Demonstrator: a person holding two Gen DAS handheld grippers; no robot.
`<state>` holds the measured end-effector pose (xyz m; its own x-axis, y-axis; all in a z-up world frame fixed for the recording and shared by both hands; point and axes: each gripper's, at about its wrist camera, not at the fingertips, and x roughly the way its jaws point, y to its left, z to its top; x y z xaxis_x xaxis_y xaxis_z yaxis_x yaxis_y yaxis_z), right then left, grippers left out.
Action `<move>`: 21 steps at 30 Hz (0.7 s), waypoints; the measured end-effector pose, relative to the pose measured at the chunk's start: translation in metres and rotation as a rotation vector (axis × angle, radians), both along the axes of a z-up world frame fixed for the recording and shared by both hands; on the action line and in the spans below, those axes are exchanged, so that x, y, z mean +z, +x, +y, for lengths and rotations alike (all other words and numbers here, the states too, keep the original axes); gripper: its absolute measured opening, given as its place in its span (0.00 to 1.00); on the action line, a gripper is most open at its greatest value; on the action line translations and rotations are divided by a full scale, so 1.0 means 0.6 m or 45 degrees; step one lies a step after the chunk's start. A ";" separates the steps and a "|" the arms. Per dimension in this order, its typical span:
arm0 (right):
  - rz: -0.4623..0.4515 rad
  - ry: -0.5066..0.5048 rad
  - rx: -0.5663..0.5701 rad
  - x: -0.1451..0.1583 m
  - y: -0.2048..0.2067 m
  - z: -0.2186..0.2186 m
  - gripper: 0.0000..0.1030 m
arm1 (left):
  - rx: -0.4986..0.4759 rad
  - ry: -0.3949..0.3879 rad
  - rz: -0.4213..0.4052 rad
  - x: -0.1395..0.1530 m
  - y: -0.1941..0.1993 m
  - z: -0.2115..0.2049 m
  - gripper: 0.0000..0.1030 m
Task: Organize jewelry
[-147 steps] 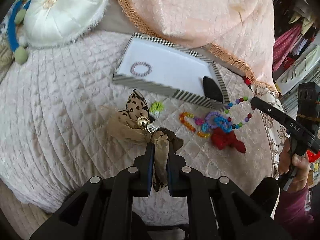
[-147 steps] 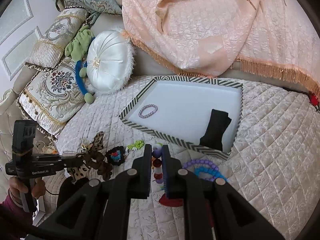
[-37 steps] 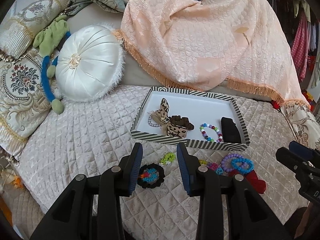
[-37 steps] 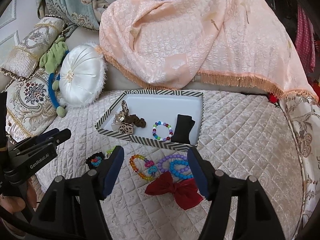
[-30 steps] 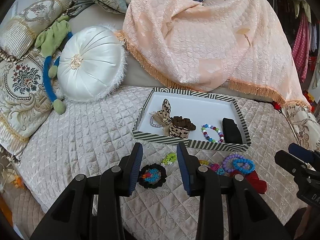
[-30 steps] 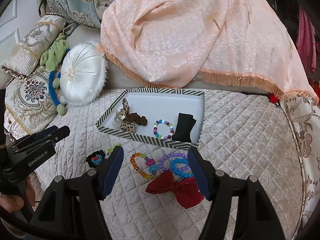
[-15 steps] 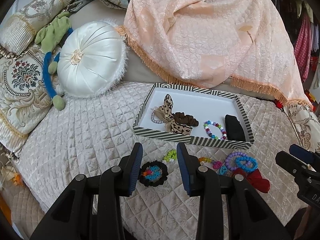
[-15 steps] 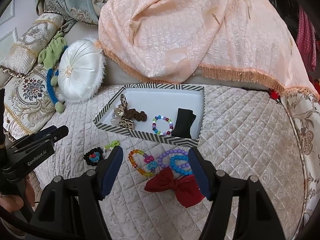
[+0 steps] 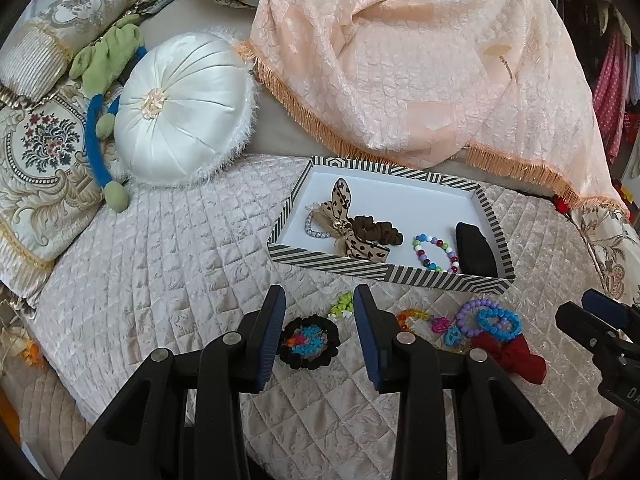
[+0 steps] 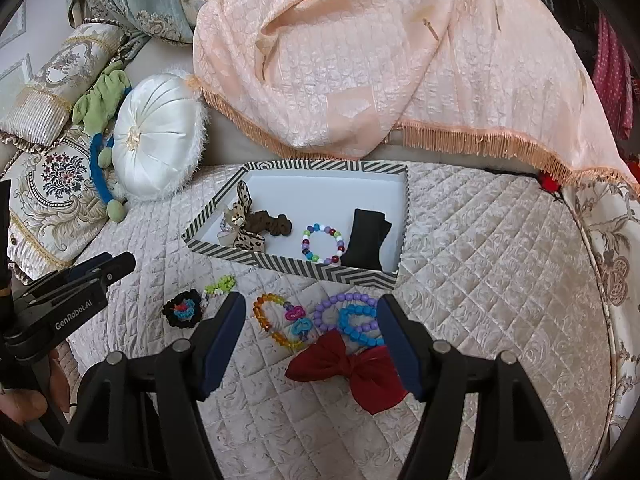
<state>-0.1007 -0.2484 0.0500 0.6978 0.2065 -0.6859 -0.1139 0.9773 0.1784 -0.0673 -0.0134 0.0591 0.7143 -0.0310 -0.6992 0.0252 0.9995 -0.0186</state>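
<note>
1. My left fingers (image 9: 276, 322) stand apart and empty; the black crochet scrunchie (image 9: 309, 342) lies on the bed (image 9: 160, 264) between them.
2. My right fingers (image 10: 224, 330) also gape, holding nothing, with the red bow (image 10: 352, 366) and bead bracelets (image 10: 352, 318) between them.
3. The striped tray (image 10: 296, 266), beyond both pairs, holds a leopard bow (image 10: 244, 236) and multicoloured bracelet (image 10: 322, 244).

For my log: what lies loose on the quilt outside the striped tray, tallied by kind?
Bead bracelets: 4 (orange, purple, blue, green-white)
Bows: 1 (red bow)
Scrunchies: 1 (black scrunchie)
Total: 6; pink and blue charms counted with the orange one.
</note>
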 end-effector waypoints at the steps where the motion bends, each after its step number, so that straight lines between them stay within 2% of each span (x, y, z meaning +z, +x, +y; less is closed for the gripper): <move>1: 0.004 -0.001 -0.002 -0.002 0.001 0.000 0.69 | 0.001 -0.001 0.001 -0.001 0.001 0.001 0.22; 12: 0.031 0.004 -0.015 -0.015 0.008 -0.009 0.69 | 0.004 -0.007 0.029 -0.013 0.007 0.010 0.22; 15: 0.039 0.000 -0.022 -0.019 0.009 -0.014 0.69 | -0.001 -0.066 0.068 -0.021 0.015 0.028 0.22; 21: 0.067 -0.010 -0.046 -0.038 0.012 -0.038 0.69 | 0.027 -0.247 0.175 -0.040 0.034 0.090 0.22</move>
